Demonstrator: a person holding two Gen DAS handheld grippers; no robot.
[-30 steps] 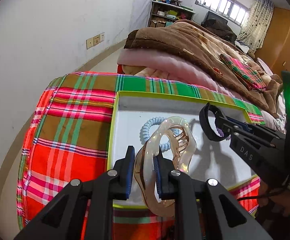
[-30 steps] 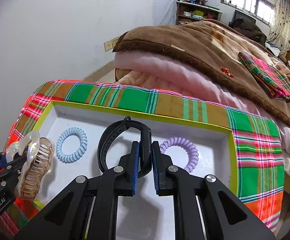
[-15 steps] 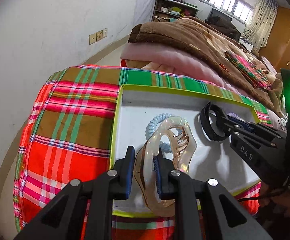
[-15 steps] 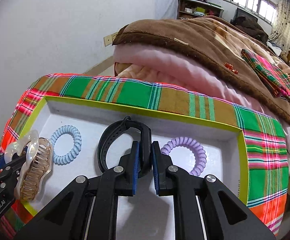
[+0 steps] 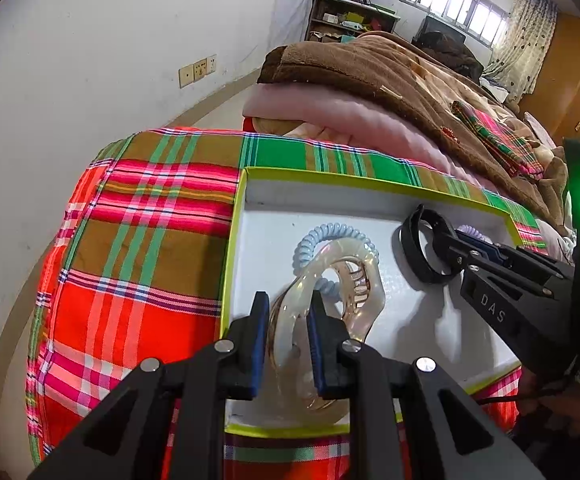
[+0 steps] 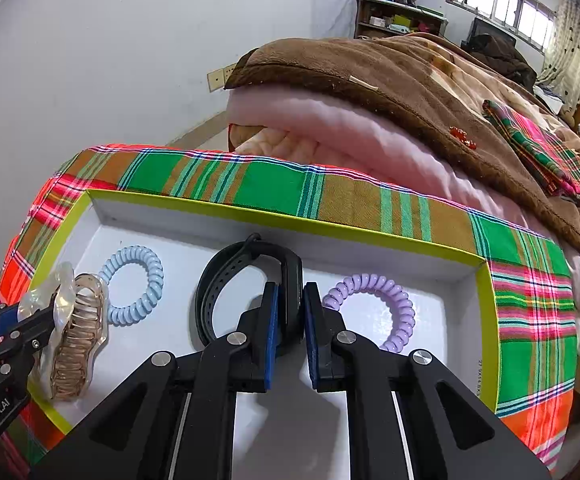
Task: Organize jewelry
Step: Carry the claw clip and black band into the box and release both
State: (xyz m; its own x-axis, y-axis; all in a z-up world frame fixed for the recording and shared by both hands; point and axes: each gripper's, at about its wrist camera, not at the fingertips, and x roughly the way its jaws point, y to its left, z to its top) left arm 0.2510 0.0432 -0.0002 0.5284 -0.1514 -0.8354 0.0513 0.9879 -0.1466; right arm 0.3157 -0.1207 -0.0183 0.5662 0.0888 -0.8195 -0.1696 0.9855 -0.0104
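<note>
A shallow white box with a yellow-green rim (image 6: 274,218) (image 5: 370,182) lies on a plaid cloth. My left gripper (image 5: 288,312) is shut on a translucent amber hair claw (image 5: 342,280), low over the box's left end; the claw also shows in the right wrist view (image 6: 76,340). My right gripper (image 6: 289,304) is shut on a black wristband (image 6: 218,280), low over the box's middle; the band also shows in the left wrist view (image 5: 420,240). A light blue coil hair tie (image 6: 134,284) and a purple coil hair tie (image 6: 374,310) lie in the box.
The plaid cloth (image 5: 138,248) covers a raised surface with a white wall to the left. Behind the box lies a bed with a pink quilt (image 6: 350,132) and a brown blanket (image 6: 410,76). A shelf (image 6: 398,16) stands at the far wall.
Both grippers have sunk lower and moved deeper over the box, each still holding its item. The claw is now close to the box floor by the blue hair tie.
</note>
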